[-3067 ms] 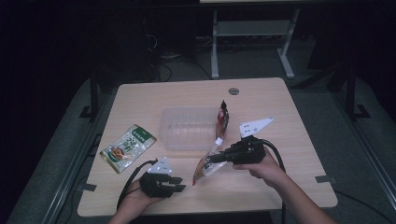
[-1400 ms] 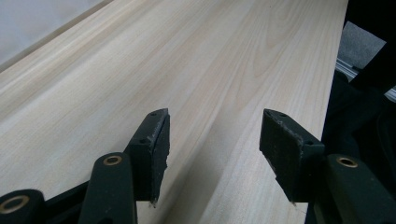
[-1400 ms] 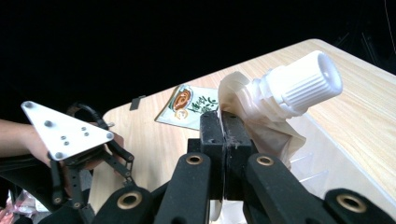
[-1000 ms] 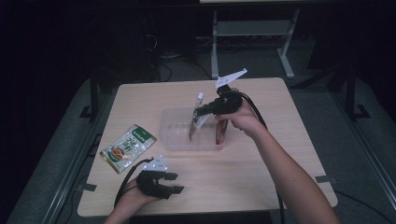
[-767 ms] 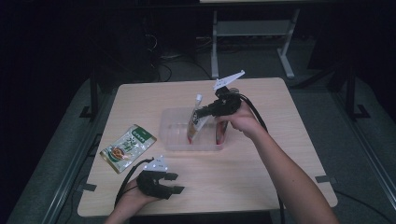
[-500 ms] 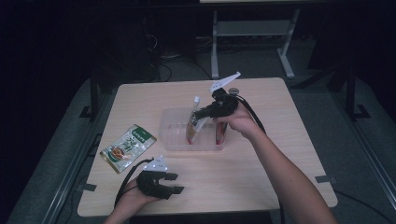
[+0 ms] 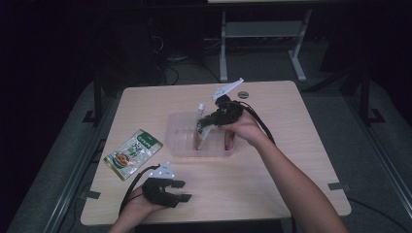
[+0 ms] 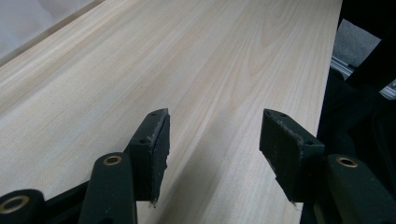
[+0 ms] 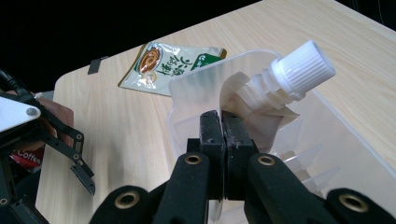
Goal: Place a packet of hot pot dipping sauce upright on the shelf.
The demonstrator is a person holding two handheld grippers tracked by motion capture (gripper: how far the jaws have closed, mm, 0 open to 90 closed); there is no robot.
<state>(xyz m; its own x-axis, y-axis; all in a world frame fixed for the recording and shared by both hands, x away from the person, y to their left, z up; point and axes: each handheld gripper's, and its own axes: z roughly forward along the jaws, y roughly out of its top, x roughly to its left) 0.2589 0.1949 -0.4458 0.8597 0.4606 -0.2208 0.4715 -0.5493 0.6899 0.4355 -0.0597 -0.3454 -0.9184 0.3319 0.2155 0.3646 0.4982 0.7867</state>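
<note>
High view: your right gripper (image 7: 208,120) pinches the spouted pouch (image 7: 199,127) upright inside the clear tray (image 7: 180,149) mid-table; your left gripper (image 7: 180,191), jaws apart and empty, rests near the front edge.

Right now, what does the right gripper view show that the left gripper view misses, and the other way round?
The right gripper view alone: the right gripper with jaws shut on a white-capped spout pouch, held over a clear plastic tray, plus a green snack packet on the table. The left gripper view alone: the left gripper, jaws apart with nothing between them. Both share the light wooden table.
</note>
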